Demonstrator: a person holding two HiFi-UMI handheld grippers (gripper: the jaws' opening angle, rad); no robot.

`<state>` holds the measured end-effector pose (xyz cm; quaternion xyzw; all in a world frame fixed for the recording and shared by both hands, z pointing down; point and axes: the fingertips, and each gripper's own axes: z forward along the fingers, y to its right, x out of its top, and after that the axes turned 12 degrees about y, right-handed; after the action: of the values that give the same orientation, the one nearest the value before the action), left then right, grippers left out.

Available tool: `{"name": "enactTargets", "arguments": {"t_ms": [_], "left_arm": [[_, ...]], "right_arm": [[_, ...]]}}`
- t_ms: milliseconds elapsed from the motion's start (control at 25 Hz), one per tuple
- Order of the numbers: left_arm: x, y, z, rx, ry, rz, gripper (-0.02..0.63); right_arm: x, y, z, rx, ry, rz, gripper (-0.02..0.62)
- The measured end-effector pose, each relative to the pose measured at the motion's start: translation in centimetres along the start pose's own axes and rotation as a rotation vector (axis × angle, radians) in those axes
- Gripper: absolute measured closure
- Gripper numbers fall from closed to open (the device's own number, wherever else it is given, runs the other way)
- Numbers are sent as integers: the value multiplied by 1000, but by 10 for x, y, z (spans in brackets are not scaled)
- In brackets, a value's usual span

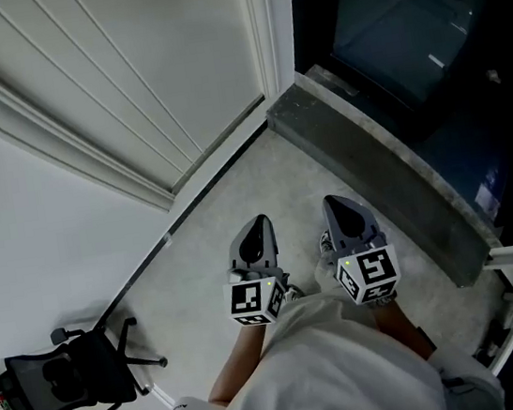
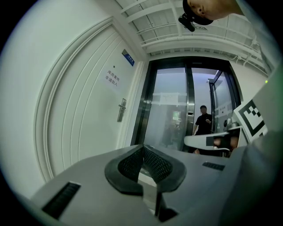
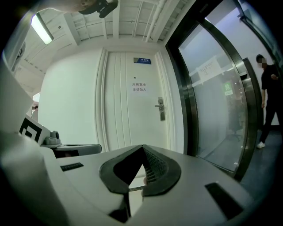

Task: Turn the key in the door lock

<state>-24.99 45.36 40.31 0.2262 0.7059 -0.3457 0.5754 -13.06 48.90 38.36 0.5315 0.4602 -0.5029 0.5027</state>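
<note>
**Grippers shut and empty, well short of the door lock**

Both grippers are held side by side, low in front of the person, over a pale floor. The left gripper has its jaws together at the tip, with nothing between them. The right gripper is closed in the same way and holds nothing. Each carries its marker cube at the near end.

The door is white and panelled. It stands closed at the far side, well apart from both grippers. Its lock plate, with a lever handle, sits near the door's right edge at about mid height. The key is too small to make out. A blue sign is fixed near the top of the door, with a printed notice below it.

To the right of the door runs a dark-framed glass partition. A person in dark clothes stands at the far right. A grey sill runs along the foot of the glass. At the near left, a black office chair stands by a white wall.
</note>
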Motion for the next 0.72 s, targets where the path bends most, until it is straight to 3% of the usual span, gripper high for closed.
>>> {"name": "enactTargets", "arguments": {"t_ms": [440,720], "left_arm": [[-12,19,98,49,-33,27,596],[-9,34,165,98,18,73,595]], "right_arm": [[8,91,75,56,5,24,603],[15,148,116,111,17,33,603]]}}
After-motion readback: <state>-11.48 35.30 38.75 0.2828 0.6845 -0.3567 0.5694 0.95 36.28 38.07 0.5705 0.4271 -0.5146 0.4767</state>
